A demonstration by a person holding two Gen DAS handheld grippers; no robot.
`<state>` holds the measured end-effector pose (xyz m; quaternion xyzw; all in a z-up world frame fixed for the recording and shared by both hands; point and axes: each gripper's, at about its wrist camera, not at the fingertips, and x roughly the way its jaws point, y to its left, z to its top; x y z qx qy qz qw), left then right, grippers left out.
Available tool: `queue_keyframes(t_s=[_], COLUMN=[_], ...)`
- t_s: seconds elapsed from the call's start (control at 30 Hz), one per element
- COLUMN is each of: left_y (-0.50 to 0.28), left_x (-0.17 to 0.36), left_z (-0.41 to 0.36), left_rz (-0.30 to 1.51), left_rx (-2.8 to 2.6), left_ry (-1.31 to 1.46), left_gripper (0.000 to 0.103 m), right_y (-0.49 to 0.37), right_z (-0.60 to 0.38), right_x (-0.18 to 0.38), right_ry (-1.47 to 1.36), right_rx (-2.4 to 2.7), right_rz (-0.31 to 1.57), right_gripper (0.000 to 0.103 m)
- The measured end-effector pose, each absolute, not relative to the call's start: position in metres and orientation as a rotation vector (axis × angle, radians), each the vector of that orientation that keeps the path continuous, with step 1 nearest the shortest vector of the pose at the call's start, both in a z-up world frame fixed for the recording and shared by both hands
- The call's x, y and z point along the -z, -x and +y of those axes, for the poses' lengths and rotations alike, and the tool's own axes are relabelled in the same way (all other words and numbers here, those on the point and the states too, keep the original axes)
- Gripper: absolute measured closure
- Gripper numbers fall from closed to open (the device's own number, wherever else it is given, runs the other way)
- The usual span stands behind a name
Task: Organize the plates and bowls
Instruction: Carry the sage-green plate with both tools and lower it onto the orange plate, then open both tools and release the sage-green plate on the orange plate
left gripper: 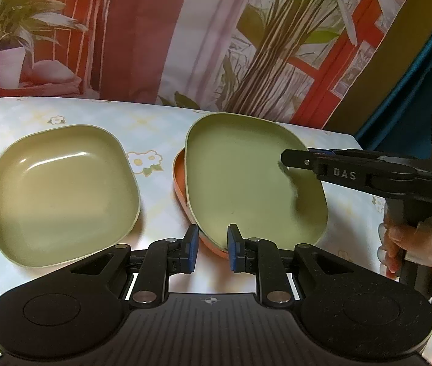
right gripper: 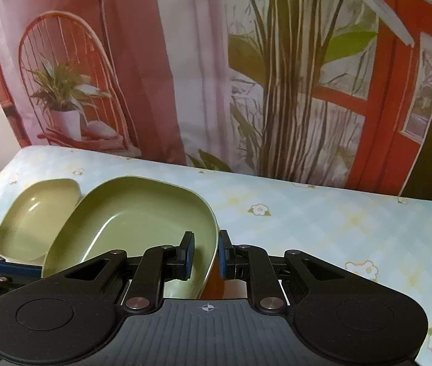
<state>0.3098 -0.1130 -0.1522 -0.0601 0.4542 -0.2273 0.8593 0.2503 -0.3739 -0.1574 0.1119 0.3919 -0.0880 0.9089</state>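
Observation:
A green plate lies tilted on an orange dish on the table. A second green bowl sits to its left. My right gripper reaches in from the right and straddles the plate's right rim; in the right wrist view its pads stand on either side of that rim with a visible gap. The other green bowl lies beyond. My left gripper is open at the plate's near edge, over the orange dish's rim.
The table has a pale floral cloth and ends at the right. A printed backdrop with plants and a red window hangs behind. A hand holds the right gripper's handle.

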Motion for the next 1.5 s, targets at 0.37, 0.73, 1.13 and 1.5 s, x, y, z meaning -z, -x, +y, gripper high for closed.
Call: queue_keyframes(t_s=[0.37,0.73,1.13,1.5], left_y=[-0.316,-0.313,-0.302,-0.32], left_x=[0.155,0.155,0.149,0.149], left_z=[-0.115,-0.118,-0.12,-0.108], left_rz=[0.959,0.959,0.943,0.904], left_rx=[0.479,0.499,0.519,0.402], left_ry=[0.135,0.121,0.115,0.127], left_gripper=[0.081,0.081,0.082,0.082], right_y=[-0.266,-0.253,-0.233,-0.228], right_z=[-0.375,-0.375,-0.361,-0.36], right_x=[0.173,0.168,0.181,0.186], right_ry=[-0.191,-0.219,-0.229,-0.212], right_rx=[0.195,0.199,0.191,0.207], right_rz=[0.833,0.821,0.886,0.927], right_gripper=[0.084,0.075,0.073,0.073])
